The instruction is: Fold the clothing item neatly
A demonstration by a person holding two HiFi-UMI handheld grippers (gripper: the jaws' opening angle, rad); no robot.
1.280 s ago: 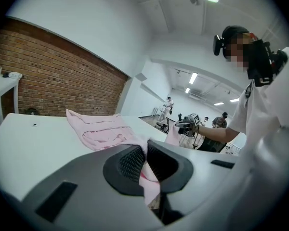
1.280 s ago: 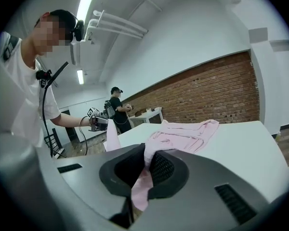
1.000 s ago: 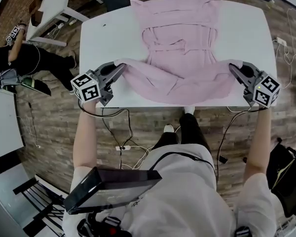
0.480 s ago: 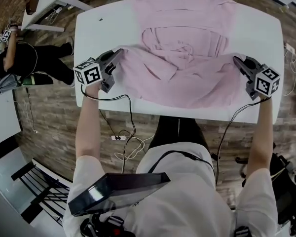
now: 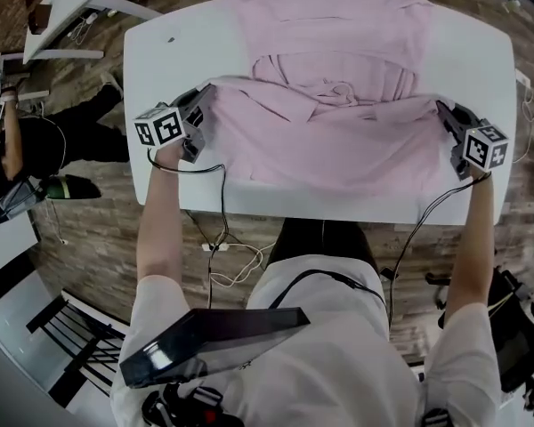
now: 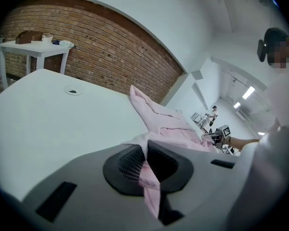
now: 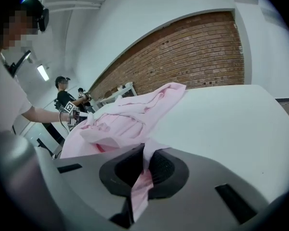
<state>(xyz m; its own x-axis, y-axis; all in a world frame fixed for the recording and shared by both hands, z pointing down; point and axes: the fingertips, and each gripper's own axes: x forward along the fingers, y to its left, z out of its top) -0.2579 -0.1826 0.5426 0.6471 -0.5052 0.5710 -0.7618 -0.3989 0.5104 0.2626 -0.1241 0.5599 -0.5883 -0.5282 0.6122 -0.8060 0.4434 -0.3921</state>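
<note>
While left gripper (image 5: 205, 98) at 9 o'clock and right gripper (image 5: 445, 112) at 3 stay clenched on the pink garment (image 5: 338, 145), its hem moved from 6 toward 12: fold 1 nearly laid.

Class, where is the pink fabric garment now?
Head view: the pink fabric garment lies centred on the white table, corners clamped by left gripper and right gripper.

Lighting: bright, even; ceiling strip lights (image 6: 249, 91) visible in left gripper view. Tabletop (image 5: 187, 69): near-white glare, faint soft shadows. Distortion: strong fisheye bending, dark vignetted corners in both gripper views. Left hand-held gripper (image 6: 145, 155) foreground: slightly soft.
</note>
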